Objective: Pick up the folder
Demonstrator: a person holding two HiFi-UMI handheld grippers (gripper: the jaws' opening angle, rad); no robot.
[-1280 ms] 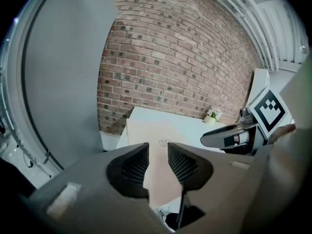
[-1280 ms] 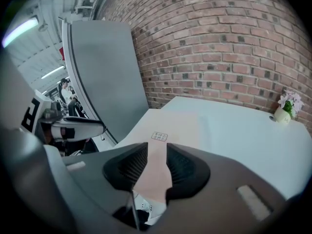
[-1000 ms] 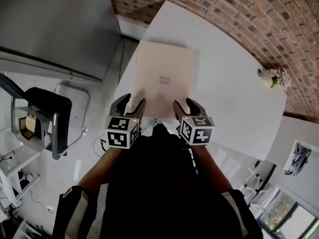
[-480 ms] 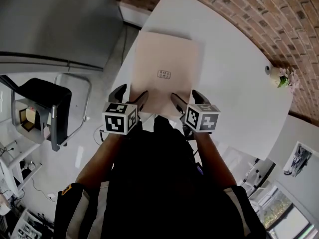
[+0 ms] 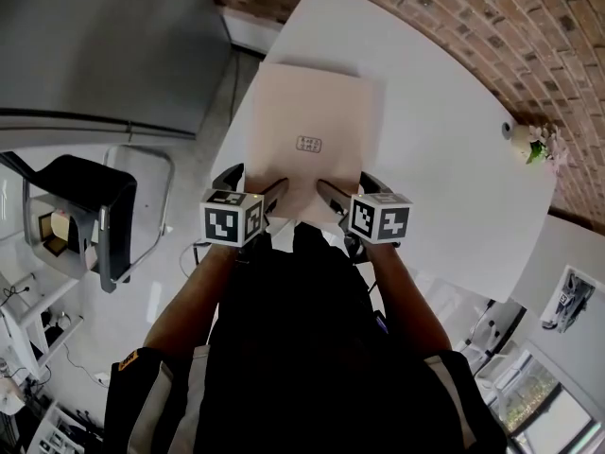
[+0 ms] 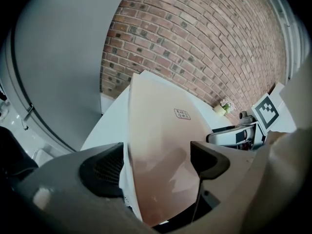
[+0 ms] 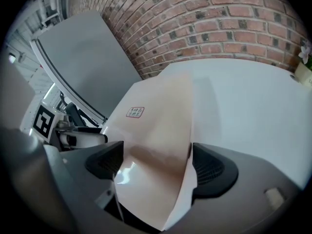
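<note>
The beige folder [image 5: 312, 140] lies on the white table [image 5: 444, 159], at the edge nearest to the person. The left gripper [image 5: 253, 183] and the right gripper [image 5: 350, 185] are both opening. One near corner of the folder sits loose between each pair of jaws.

Here's the desk [image 5: 444, 159]: white, broad, rounded at its corners, most of its top bare. On its left part lies the folder [image 5: 307, 112], pale beige and nearly square, set a touch askew to the desk's edges. A small printed label [image 5: 309, 144] sits near the middle of its cover, face up. The folder's near edge comes right up to the desk's near edge, and a white layer peeks out under the beige cover along one side. Well apart, near the far right corner, stands a small white pot [image 5: 511, 130] with a green sprig.
</note>
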